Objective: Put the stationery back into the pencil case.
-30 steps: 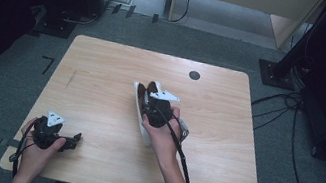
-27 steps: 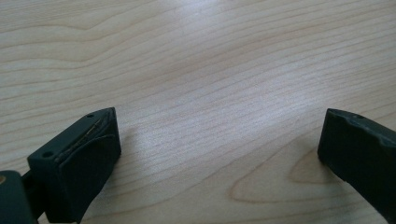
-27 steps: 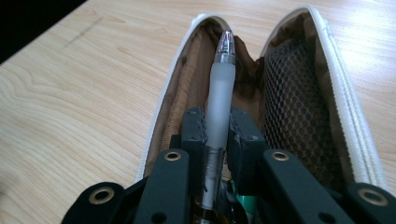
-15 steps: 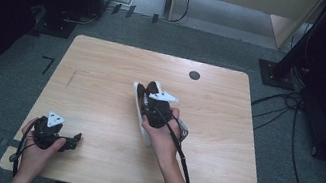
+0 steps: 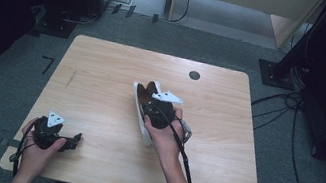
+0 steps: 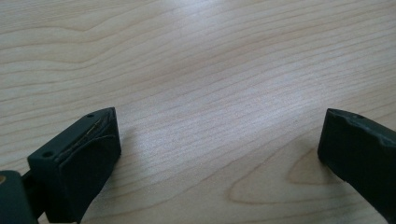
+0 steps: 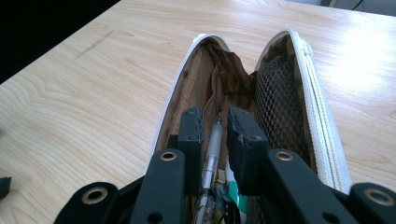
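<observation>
Right in the middle of the wooden worktop (image 5: pixel 103 76) lies a white zippered pencil case (image 7: pixel 322 126), unzipped and spread open, and the right gripper (image 5: pixel 160 109) sits straight over it, held in the person's right hand (image 5: pixel 163 135). From the right gripper view, its jaws reach down into the case with just a narrow gap between them, and a silvery pen (image 7: pixel 214 144) stands in that gap; whether the jaws actually press on it is hard to tell. Brown lining shows on one side of the case, black mesh pocket (image 7: pixel 280 107) on the other. Well away from the case, at the near left corner of the worktop, the left gripper (image 5: pixel 72 140) rests low in the left hand (image 5: pixel 36 150), jaws spread wide over bare wood, holding nothing.
</observation>
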Demonstrator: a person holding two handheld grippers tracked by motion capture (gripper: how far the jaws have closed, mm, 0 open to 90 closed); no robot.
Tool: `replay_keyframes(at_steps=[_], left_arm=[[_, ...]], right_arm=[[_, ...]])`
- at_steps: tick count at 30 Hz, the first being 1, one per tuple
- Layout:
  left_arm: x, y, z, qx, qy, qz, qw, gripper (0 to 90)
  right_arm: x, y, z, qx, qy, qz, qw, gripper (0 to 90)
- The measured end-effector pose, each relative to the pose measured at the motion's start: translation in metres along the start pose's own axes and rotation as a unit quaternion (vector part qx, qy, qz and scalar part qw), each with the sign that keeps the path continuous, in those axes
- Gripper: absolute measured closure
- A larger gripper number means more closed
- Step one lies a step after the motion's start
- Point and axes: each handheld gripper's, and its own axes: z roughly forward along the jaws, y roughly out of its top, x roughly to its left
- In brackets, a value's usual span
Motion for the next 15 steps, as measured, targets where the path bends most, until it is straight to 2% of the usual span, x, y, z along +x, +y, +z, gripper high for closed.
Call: replay_keyframes(at_steps=[15], left_arm=[[0.0, -0.001, 0.0, -0.004, 0.001, 0.0, 1.0, 0.0]], right_arm=[[-0.004, 0.005, -0.02, -0.028, 0.004, -0.005, 0.9996, 73.7]])
